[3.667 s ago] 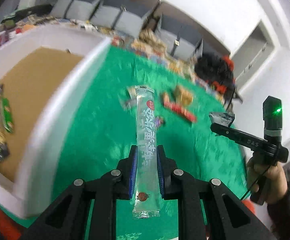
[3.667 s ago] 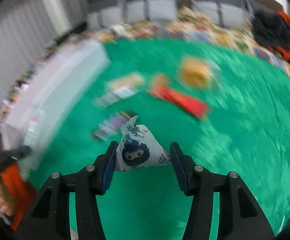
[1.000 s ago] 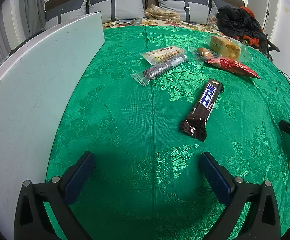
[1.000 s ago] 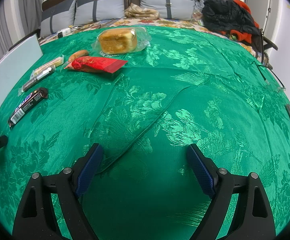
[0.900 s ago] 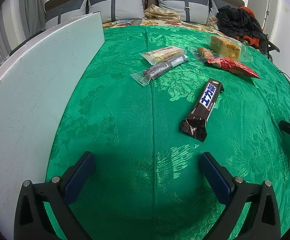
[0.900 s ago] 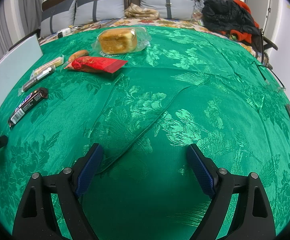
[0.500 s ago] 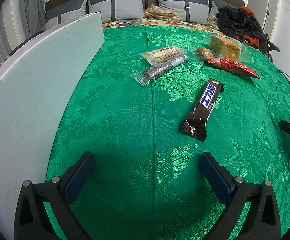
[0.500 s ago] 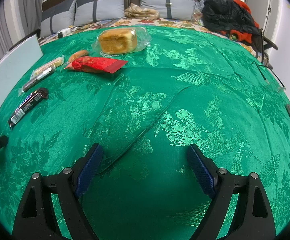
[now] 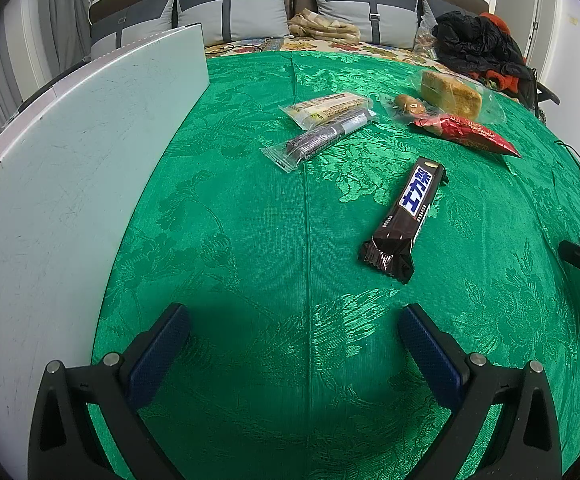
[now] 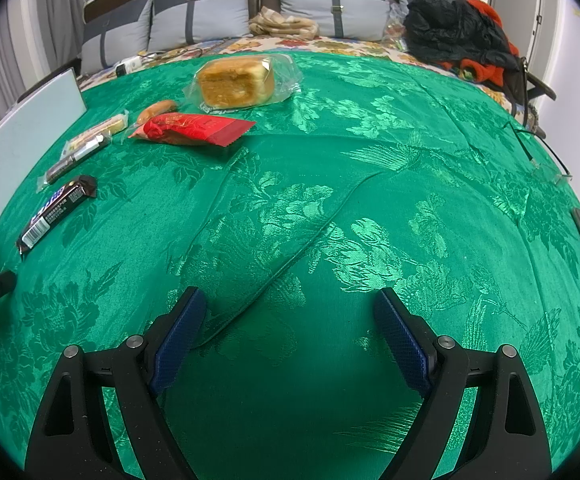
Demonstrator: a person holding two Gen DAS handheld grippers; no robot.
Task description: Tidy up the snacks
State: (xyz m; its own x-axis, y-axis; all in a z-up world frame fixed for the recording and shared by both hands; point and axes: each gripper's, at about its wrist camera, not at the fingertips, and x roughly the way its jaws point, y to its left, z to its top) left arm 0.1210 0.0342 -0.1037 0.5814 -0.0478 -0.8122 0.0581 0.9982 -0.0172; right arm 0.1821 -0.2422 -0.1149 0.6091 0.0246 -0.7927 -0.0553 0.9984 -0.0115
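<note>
Green brocade cloth (image 10: 329, 184) covers the surface; grey pillows (image 10: 329, 4) behind; both left hand-held gripper (image 9: 293, 344) and right hand-held gripper (image 10: 290, 328) gape apart, empty.

Home bedroom, bed (image 10: 369, 184) in green brocade, grey pillows (image 10: 210, 12), headboard (image 9: 138, 0)

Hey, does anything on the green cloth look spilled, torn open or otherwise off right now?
Nothing spilled or torn that I can see. The chocolate bar, red packet and wrapped cake lie scattered but look sealed. The green cloth has a long crease.
</note>
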